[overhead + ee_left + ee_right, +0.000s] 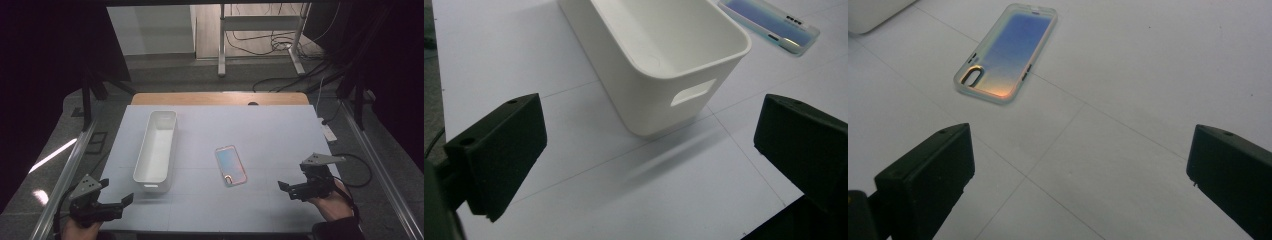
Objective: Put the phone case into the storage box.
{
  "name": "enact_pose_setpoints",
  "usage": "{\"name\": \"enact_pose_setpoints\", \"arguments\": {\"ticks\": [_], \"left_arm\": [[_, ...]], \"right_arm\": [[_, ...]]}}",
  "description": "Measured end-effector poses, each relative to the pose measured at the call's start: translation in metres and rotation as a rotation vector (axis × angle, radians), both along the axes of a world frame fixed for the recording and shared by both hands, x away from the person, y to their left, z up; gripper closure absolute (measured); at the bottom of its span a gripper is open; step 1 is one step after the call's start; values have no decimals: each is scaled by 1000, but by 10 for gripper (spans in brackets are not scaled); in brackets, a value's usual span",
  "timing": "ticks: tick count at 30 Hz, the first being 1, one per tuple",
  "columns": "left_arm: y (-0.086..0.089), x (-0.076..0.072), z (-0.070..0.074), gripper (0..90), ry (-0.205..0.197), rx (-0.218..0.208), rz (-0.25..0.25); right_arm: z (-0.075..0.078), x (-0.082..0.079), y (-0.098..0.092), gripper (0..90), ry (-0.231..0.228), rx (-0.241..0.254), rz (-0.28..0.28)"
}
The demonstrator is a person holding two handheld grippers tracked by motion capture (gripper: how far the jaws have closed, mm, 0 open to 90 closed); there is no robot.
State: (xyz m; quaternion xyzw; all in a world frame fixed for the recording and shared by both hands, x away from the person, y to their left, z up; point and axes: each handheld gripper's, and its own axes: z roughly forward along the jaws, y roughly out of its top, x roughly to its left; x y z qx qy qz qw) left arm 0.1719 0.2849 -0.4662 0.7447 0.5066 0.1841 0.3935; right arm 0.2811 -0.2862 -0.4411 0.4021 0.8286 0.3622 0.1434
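A long white bin [156, 150] [659, 50] lies lengthwise on the left half of the table, nothing inside it. An iridescent phone case [231, 165] [1005, 52] [769, 24] lies flat to the bin's right, its camera cutout toward the near edge. My left gripper [122, 202] [649, 155] hovers open at the near left corner, pointing at the bin's near end with a gap between them. At the near right, my right gripper [284, 188] [1080, 170] is open too, aimed leftward at the case and well short of it. Neither holds anything.
The white table mat [280, 135] covers a wooden tabletop [220, 98]. Beyond the far edge are a metal stand [260, 30] and loose cables [280, 45] on the floor. A white power strip [328, 132] lies off the right edge.
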Motion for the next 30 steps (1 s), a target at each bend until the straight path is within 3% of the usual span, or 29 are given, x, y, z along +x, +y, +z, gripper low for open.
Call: {"name": "enact_pose_setpoints", "arguments": {"ticks": [6,23,30], "left_arm": [[0,0,0,14,0,4,-4],[-1,0,0,16,0,12,-7],[-1,0,0,16,1,9,-7]], "right_arm": [[-1,7,6,0,36,11,17],[-2,26,33,0,35,34,33],[-3,35,45,0,36,-7,28]]}}
